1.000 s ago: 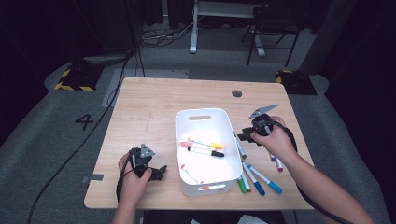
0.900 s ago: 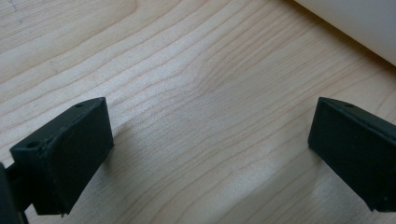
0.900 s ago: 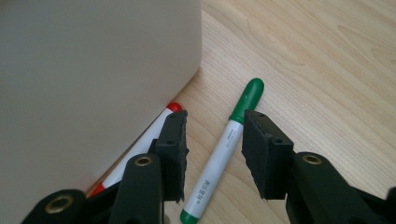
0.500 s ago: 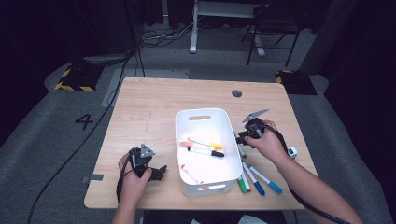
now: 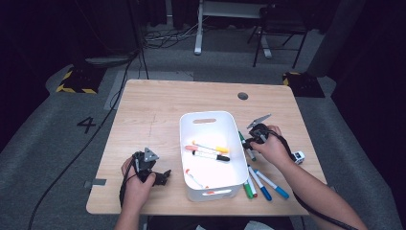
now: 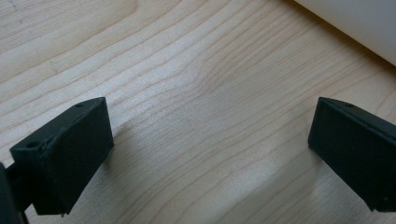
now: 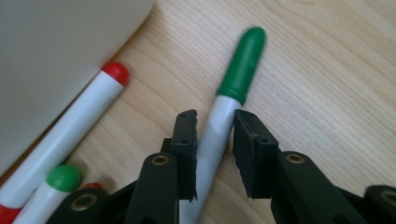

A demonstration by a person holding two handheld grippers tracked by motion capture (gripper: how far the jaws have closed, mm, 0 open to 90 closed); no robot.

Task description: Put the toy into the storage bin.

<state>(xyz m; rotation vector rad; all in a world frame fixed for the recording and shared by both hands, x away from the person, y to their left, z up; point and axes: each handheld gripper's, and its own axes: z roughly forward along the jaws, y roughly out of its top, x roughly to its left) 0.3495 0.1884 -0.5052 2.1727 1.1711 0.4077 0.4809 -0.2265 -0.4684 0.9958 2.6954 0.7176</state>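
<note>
High view: my right hand-held gripper (image 5: 252, 142) sits low on the counter (image 5: 158, 110), just beside the right wall of the white bin (image 5: 207, 117), over the green-capped marker (image 5: 244, 141). More markers lie fanned near the bin's front right corner; several already rest inside. My left hand-held gripper (image 5: 155, 173) rests idle left of the bin.

Left gripper view: its jaws stand wide apart over bare wood, nothing between them.

Right gripper view: the jaws have just been closing, with the green-capped marker's (image 7: 233, 88) white barrel between them. The left pad looks to touch the barrel; a thin gap seems to remain at the right pad, so I judge the grip not yet firm. To do this well I should finish the squeeze mid-barrel, behind the cap, then lift straight up, clear of the red-capped marker (image 7: 70, 128).

Against the earlier frames, the right hand has come down from above the counter to the marker; the left has not moved.
</note>
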